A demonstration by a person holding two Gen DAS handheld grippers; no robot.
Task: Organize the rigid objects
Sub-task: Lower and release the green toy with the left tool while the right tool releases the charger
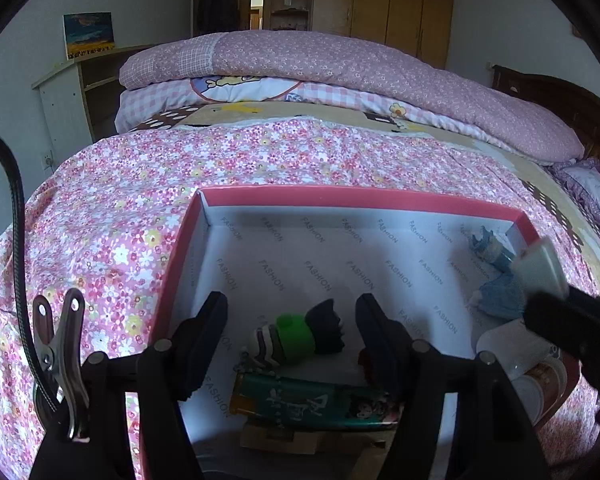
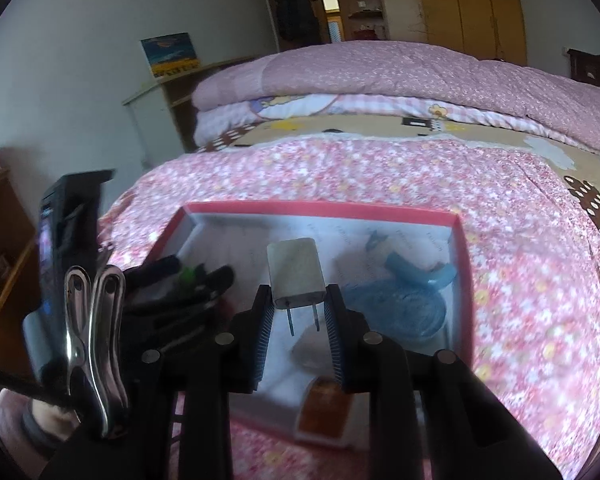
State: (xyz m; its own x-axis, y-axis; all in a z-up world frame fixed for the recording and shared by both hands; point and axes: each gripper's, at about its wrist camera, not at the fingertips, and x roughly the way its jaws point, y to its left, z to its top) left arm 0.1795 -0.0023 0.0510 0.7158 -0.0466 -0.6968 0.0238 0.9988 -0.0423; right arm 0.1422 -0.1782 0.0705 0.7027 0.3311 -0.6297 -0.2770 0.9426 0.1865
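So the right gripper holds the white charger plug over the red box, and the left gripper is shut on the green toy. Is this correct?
Not quite: the left gripper is open, the green toy lying loose between its fingers, as the left wrist view shows. The right gripper does hold the white charger plug over the red box.

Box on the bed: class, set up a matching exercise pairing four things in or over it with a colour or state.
Things:
1. wall charger
2. box rim
3. cable
4. small figure

Descriptions:
A. blue, coiled in the box
B. white, gripped between the right jaws
C. green middle, lying between open left jaws
D. pinkish red

Pairs: 1-B, 2-D, 3-A, 4-C
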